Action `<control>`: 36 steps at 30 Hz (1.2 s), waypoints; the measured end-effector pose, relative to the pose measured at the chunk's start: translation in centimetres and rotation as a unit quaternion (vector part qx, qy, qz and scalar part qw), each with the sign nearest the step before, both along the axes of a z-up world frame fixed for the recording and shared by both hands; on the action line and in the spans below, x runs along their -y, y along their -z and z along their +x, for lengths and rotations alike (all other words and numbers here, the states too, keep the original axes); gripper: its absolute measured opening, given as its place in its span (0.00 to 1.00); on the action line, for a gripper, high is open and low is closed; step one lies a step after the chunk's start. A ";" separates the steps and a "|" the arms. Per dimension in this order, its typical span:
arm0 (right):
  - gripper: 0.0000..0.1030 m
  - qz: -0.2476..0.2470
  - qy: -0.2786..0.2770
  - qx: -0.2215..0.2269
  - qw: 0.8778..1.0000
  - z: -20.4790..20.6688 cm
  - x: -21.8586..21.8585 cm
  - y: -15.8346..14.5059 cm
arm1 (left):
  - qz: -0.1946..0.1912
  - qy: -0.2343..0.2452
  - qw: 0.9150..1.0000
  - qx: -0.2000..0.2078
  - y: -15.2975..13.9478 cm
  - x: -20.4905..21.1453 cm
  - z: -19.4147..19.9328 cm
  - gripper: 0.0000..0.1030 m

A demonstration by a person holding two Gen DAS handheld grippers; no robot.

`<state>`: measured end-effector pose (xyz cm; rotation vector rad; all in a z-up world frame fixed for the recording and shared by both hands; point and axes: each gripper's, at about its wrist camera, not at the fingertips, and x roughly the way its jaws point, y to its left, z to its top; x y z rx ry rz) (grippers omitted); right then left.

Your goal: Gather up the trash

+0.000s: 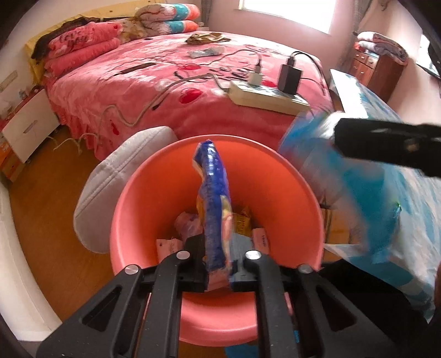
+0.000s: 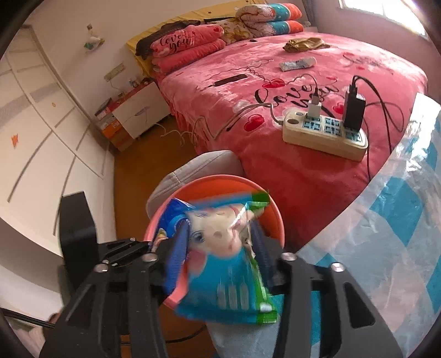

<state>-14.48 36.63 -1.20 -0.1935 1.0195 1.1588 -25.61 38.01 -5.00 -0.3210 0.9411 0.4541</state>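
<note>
Two grippers hang over one pink bin [image 1: 154,192]. Left wrist view: the left gripper [image 1: 217,271] pinches a blue wrapper [image 1: 213,198] upright above the trash inside. Right wrist view: the right gripper [image 2: 220,264], jaws spread, has a blurred blue packet [image 2: 226,283] between them, above the bin's rim.

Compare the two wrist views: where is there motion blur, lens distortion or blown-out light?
Left wrist view: the light blue packet at right is smeared by motion, the window is blown out, and the dark blue packet over the pink bin is fairly sharp. Right wrist view: the blue cartoon packet is blurred; the power strip is crisp. Both bend towards dark round edges.
</note>
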 end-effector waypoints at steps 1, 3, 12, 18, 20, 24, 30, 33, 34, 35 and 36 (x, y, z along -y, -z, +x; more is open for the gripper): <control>0.72 0.005 0.007 0.000 1.000 0.2 0.3 -0.2 | 0.002 -0.008 1.000 -0.004 0.1 -0.1 0.0 0.28; 0.89 0.013 0.033 0.007 0.999 0.8 1.4 -0.8 | 0.009 -0.023 1.000 -0.008 0.1 -0.4 -0.2 0.58; 0.91 -0.002 0.120 0.044 0.992 3.0 6.9 -2.5 | 0.052 -0.024 0.998 -0.003 -1.6 0.6 0.2 0.87; 0.91 0.001 0.155 0.087 0.984 2.7 10.8 -3.6 | 0.078 -0.012 0.997 0.015 -3.6 2.1 1.0 0.91; 0.92 0.003 0.163 0.099 0.982 2.3 12.0 -4.0 | 0.084 -0.007 0.996 0.022 -4.3 2.7 1.2 0.92; 0.92 0.008 0.181 0.116 0.977 1.7 14.3 -4.6 | 0.096 0.009 0.995 0.039 -5.8 4.2 1.7 0.93; 0.92 0.020 0.203 0.131 0.970 0.7 17.5 -4.9 | 0.118 0.033 0.991 0.059 -8.0 6.7 2.5 0.95; 0.92 0.027 0.216 0.133 0.967 0.4 19.2 -4.9 | 0.125 0.044 0.989 0.072 -9.0 8.0 2.9 0.96; 0.92 0.029 0.219 0.132 0.966 0.4 19.6 -4.9 | 0.124 0.050 0.988 0.077 -9.4 8.5 3.0 0.96; 0.92 0.033 0.224 0.130 0.965 0.4 20.3 -4.9 | 0.124 0.054 0.988 0.080 -9.7 9.0 3.2 0.96; 0.92 0.035 0.228 0.130 0.964 0.3 20.8 -4.9 | 0.124 0.056 0.987 0.083 -9.9 9.4 3.3 0.96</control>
